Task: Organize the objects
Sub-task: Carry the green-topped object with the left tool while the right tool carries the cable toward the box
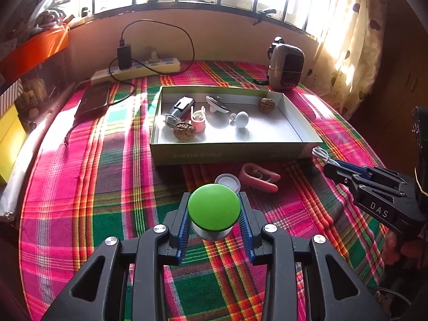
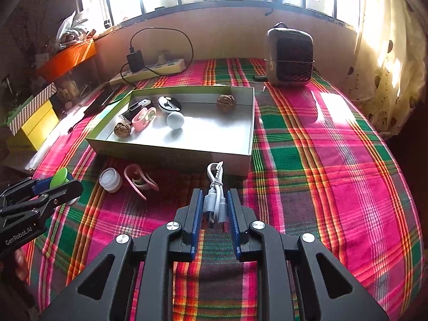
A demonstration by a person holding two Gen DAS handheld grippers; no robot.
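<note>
My left gripper (image 1: pixel 214 208) is shut on a green-capped jar (image 1: pixel 213 208) and holds it just above the plaid cloth, in front of the open box (image 1: pixel 230 152). My right gripper (image 2: pixel 214 203) is shut on a coiled white USB cable (image 2: pixel 215 187) near the box's front right corner. The box (image 2: pixel 171 152) holds two walnuts, a white ball (image 1: pixel 241 119), a pink clip, a black-and-white disc and a dark device. A small white jar (image 1: pixel 228 182) and a pink clip (image 1: pixel 260 177) lie on the cloth before the box. The left gripper shows in the right wrist view (image 2: pixel 57 180).
A small grey heater (image 1: pixel 286 64) stands behind the box at the right. A power strip (image 1: pixel 139 69) with a charger and cable lies at the back left beside a dark flat device (image 1: pixel 93 99). Orange and yellow boxes stand off the left edge. Curtains hang at the right.
</note>
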